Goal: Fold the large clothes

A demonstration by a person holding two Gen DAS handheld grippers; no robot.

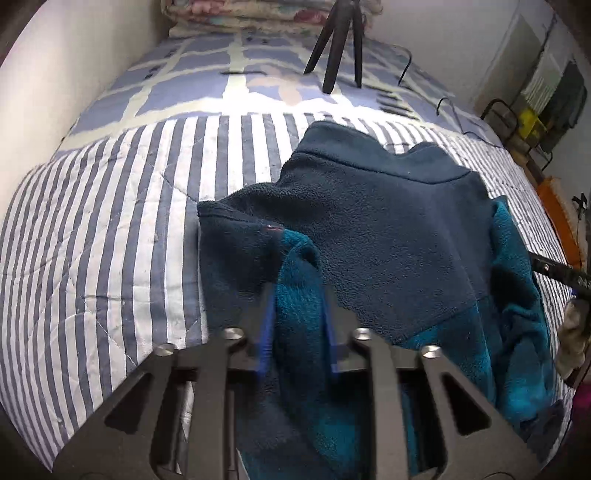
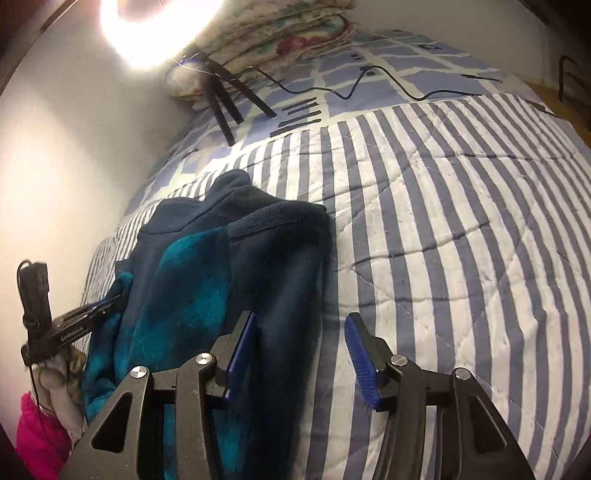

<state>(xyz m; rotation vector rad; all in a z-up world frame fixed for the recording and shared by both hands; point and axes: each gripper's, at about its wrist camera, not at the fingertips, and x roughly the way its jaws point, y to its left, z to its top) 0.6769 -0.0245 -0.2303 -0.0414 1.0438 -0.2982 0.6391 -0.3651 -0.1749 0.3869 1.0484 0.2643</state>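
Left gripper (image 1: 300, 295): jaws pulled in narrow, pinching a bunched fold of the fleece jacket (image 1: 373, 236) between the blue pads (image 1: 266, 325). The teal bit of fabric fills the whole gap, so it's properly clamped on it.

Right gripper (image 2: 301, 332): jaws spread wide, nothing between them. The left-hand blue pad (image 2: 240, 350) sits right at the dark edge of the jacket, can't tell if it's actually touching. The other pad is over bare quilt.

Fleece jacket (image 2: 221, 280): navy with teal patches, crumpled up on the bed. From the left wrist view it runs out ahead of the jaws and off to their right, collar at the far end. From the right wrist view it lies ahead and to the left of the open jaws.

Striped quilt (image 2: 443, 240): blue and white stripes, under the jacket, spreading ahead and right of the right jaws.

Tripod (image 1: 334, 48): black legs, standing well beyond both grippers on the patterned bedsheet (image 1: 184, 74).

Cable (image 2: 351, 92): black, snaking across the sheet far ahead of the right jaws.

Folded blankets (image 2: 288, 33): floral pile at the very far end, by the wall.
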